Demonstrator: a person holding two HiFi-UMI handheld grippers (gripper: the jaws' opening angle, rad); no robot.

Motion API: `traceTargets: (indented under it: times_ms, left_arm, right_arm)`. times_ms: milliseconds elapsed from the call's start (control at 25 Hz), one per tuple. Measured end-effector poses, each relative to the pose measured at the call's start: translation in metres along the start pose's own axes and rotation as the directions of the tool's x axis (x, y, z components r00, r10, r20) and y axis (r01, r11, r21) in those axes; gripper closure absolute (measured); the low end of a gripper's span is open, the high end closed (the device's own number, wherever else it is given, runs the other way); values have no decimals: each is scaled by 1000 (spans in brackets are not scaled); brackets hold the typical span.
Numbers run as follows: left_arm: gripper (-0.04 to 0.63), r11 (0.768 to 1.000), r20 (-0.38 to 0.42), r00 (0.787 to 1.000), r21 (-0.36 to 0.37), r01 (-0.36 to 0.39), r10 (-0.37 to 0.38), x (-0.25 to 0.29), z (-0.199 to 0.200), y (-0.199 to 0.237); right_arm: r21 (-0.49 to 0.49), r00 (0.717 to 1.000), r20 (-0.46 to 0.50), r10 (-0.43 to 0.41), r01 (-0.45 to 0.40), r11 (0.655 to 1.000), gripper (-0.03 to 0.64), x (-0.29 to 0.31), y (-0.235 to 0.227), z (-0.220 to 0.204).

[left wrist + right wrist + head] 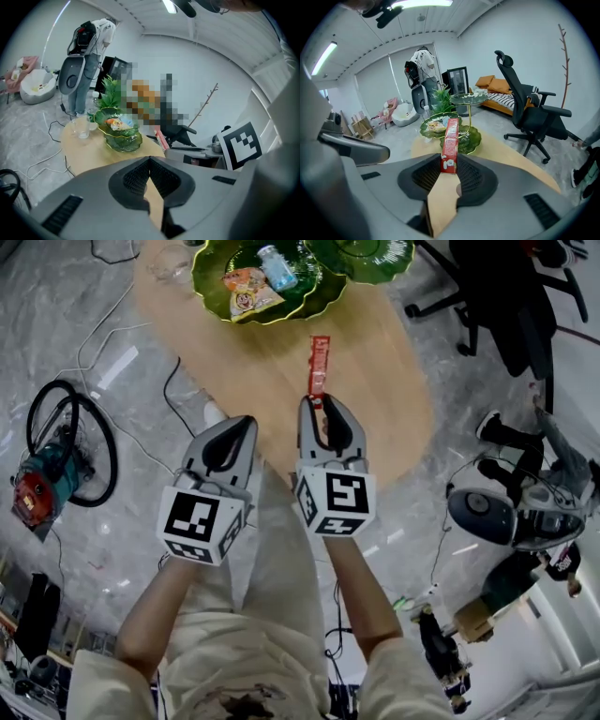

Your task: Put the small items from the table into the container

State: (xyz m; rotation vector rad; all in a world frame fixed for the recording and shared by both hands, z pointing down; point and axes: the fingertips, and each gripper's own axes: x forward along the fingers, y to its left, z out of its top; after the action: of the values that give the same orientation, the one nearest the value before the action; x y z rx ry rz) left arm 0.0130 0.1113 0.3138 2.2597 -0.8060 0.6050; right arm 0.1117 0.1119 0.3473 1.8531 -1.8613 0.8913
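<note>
Your right gripper (319, 401) has its jaws closed on one end of a long red snack packet (320, 367), which sticks out forward over the near edge of the wooden table (375, 362). Your left gripper (246, 420) is beside it with its jaws closed and empty. The green leaf-shaped dish (211, 282) at the far edge already holds small packets (246, 292).

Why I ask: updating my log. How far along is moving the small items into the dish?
Done: snack packets and a bottle lie in the green dish. In hand: the right gripper pinches a red packet. Remaining: dropping it in; no other small items show on the table.
</note>
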Motion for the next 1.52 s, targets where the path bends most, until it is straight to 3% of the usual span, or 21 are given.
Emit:
traceTargets:
  times_ms: [640,1520]
  left_arm:
    - [589,999,29,999,-17,-31,31,-23,32,49]
    - [589,997,36,998,-61,-41,43,-9,78,120]
  right_arm:
    - [-24,999,2,51,-51,998,509,24,56,36]
    - [-41,999,0,48,-48,998,509,93,87,88]
